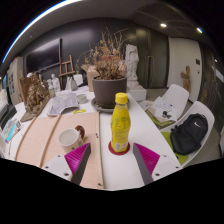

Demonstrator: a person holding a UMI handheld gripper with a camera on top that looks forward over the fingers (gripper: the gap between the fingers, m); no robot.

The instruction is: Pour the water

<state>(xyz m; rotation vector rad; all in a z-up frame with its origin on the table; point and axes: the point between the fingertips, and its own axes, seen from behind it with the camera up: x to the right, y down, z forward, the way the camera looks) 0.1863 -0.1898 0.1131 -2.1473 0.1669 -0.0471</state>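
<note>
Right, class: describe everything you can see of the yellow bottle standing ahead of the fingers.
The yellow bottle looks like clear plastic filled with yellow liquid. It has a yellow cap, still on, and a band of label around its middle. It stands upright on a small red coaster on the white table, just ahead of the open fingers, roughly centred between them, untouched. A pink cup sits apart to its side, and a potted plant stands behind.

Your gripper [110,163] stood open, the bottle [120,124] just ahead between its fingers on the table [110,172]. A cup [72,138] sat left of it, a potted plant [107,78] behind, a bag [190,133] to the right.
</note>
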